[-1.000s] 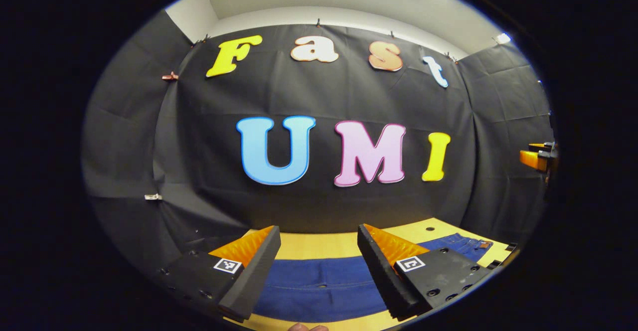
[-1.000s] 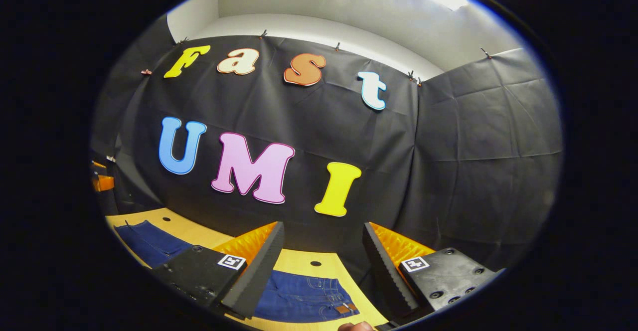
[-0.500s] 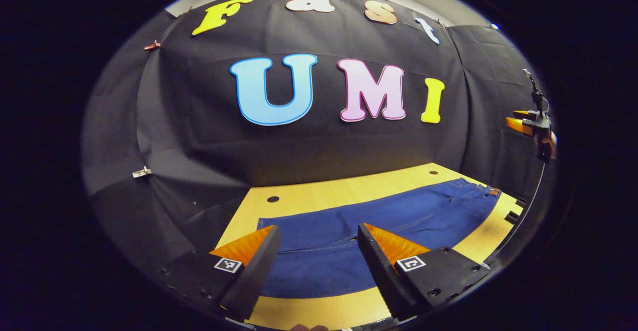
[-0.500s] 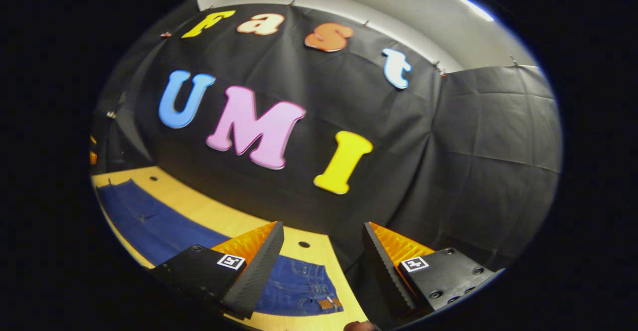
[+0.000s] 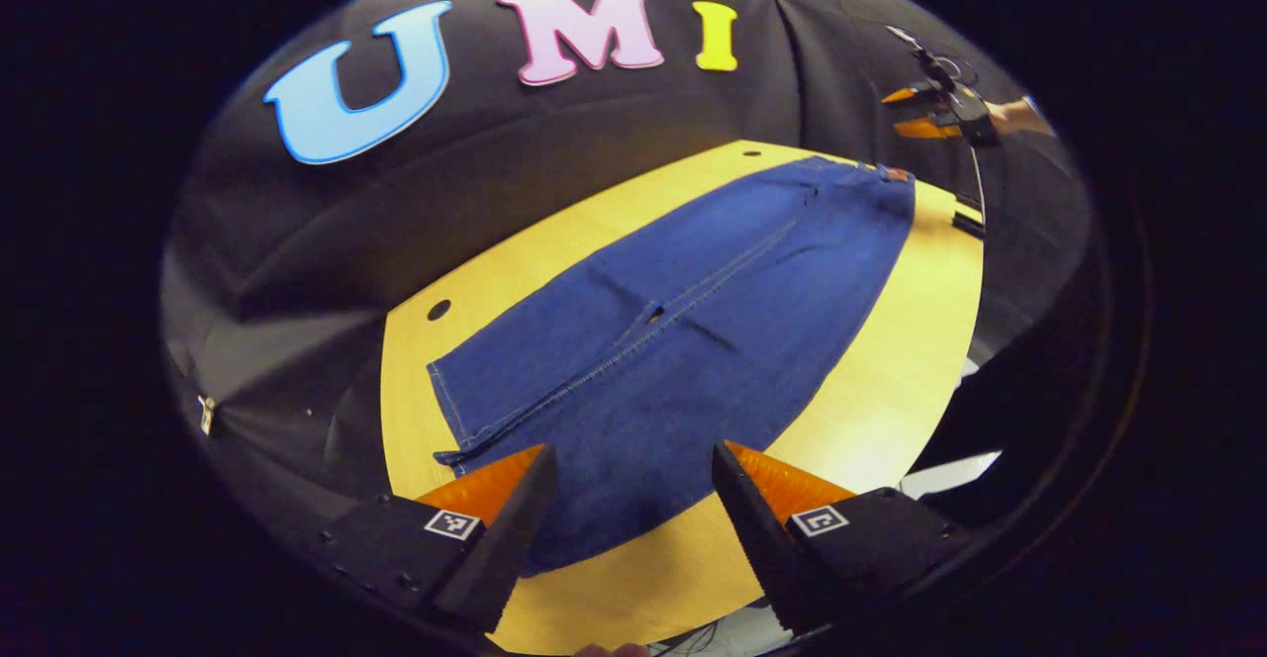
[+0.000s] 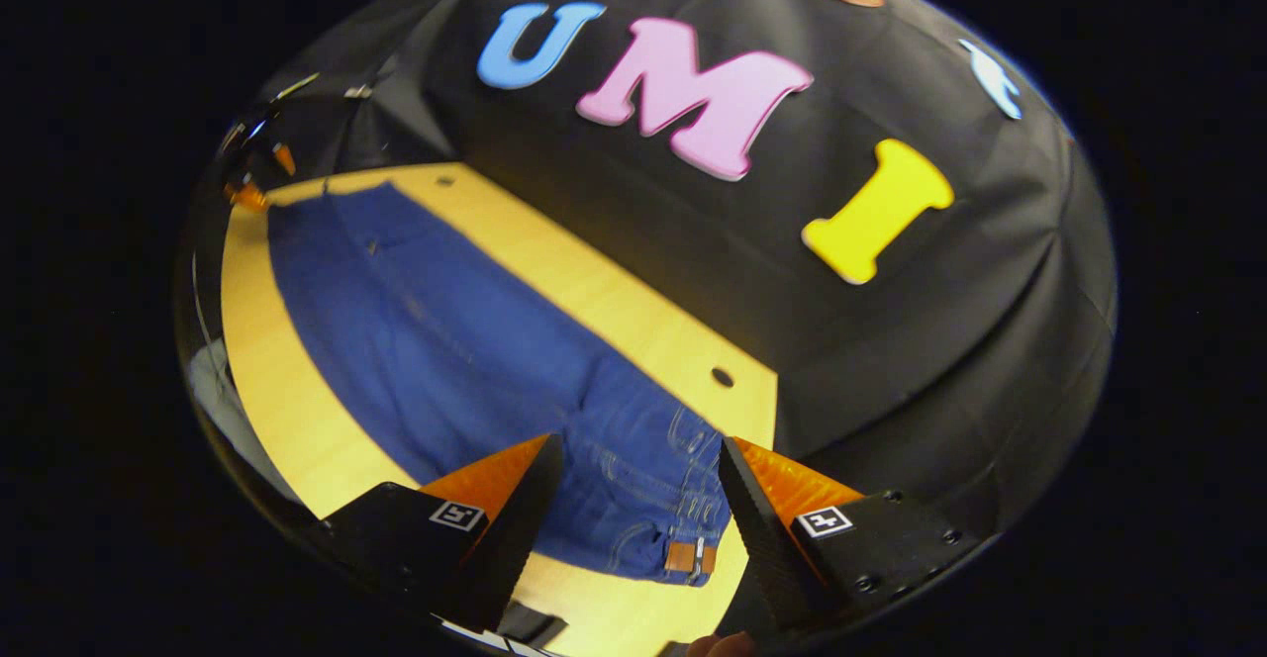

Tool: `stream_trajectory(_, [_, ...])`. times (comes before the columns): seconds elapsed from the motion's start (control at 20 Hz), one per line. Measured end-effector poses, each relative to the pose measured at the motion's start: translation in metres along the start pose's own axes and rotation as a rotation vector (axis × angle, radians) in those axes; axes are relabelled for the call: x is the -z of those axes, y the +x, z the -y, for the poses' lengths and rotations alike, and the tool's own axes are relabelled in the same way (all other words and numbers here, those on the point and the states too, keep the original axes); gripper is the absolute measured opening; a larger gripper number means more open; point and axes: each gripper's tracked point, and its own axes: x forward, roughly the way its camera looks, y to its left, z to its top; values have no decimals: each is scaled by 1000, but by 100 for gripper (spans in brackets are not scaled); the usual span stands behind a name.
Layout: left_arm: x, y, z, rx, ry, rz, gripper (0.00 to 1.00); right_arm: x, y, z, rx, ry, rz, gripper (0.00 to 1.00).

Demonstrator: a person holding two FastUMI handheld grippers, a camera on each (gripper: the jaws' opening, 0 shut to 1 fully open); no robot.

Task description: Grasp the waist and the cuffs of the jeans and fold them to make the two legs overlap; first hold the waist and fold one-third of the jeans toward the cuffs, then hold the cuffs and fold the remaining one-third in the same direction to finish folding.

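on the table (image 5: 871,390) the jeans (image 5: 683,321) lie flat at full length, legs side by side, not yet folded. the left gripper (image 5: 629,528) hangs above the cuffs (image 5: 475,410) with its jaws wide and nothing between them. the right gripper (image 6: 638,523) hangs above the waist (image 6: 683,538), jaws just as wide and holding nothing. in the left gripper view the right gripper shows small at the far end, past the waist, with a hand (image 5: 1015,118) behind it
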Motion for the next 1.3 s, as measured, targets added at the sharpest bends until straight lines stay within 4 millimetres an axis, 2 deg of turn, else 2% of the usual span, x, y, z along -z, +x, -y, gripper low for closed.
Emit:
stream_trajectory(0.2, [32,28,8,116,125,-162,99,72,26,-33,-247,-101,-222,98])
stream_trajectory(0.3, [51,39,6,158,209,-250,98,111,30,-48,-370,-175,-351,98])
stream_trajectory(0.4, [62,36,12,205,280,-328,98,134,35,-50,-445,-276,-437,99])
stream_trajectory(0.45, [61,32,16,241,293,-338,98,143,38,-52,-477,-268,-476,98])
stream_trajectory(0.5, [57,32,18,261,289,-338,98,149,42,-50,-484,-255,-509,98])
stream_trajectory(0.55, [60,32,17,270,277,-361,96,152,46,-46,-493,-244,-538,98])
stream_trajectory(0.6, [65,30,17,283,264,-392,99,155,51,-47,-518,-220,-553,98])
stream_trajectory(0.65, [63,31,20,309,249,-401,100,157,54,-47,-540,-194,-574,93])
stream_trajectory(0.7, [62,30,23,340,239,-420,100,160,55,-46,-556,-159,-608,98])
stream_trajectory(0.95, [63,36,20,403,247,-466,96,164,55,-50,-559,-45,-731,92])
stream_trajectory(1.0, [64,35,17,402,263,-481,95,163,58,-51,-566,-29,-746,89])
stream_trajectory(1.05, [65,36,16,396,264,-480,92,158,62,-47,-552,-23,-744,74])
stream_trajectory(1.1, [60,40,15,383,260,-467,81,147,70,-38,-523,-24,-725,52])
stream_trajectory(1.2, [49,52,15,341,225,-464,31,137,75,-33,-490,27,-710,8])
stream_trajectory(1.25, [53,50,14,329,217,-479,7,143,74,-36,-476,55,-709,5])
stream_trajectory(1.3, [53,49,14,323,219,-487,6,146,69,-37,-464,96,-707,6])
